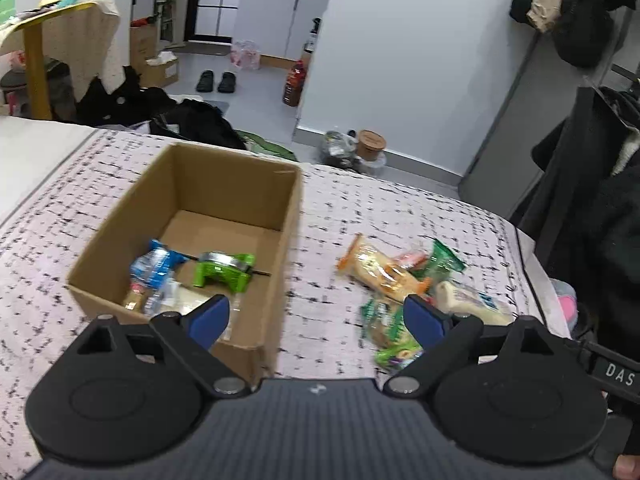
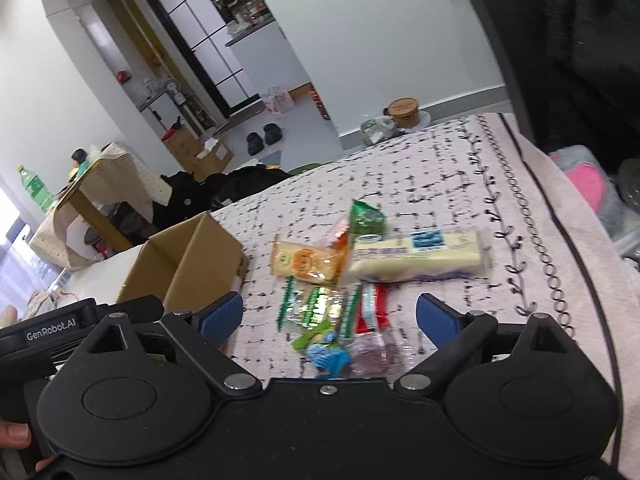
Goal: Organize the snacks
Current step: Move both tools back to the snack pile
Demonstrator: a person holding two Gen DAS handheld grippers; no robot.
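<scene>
Both the left gripper (image 1: 316, 320) and right gripper (image 2: 330, 320) hang with jaws wide apart and empty over the loose pile of crinkly snack packets (image 2: 340, 280) on the patterned cloth, light, slippery, best pinched mid-body, the brown cardboard box (image 1: 256, 280) beside them already holding a few, "GenRobot.AI" readable on the handle.

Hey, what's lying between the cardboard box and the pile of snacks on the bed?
Nothing. In the left wrist view, only bare patterned bedspread separates the cardboard box from the snack pile.
</scene>
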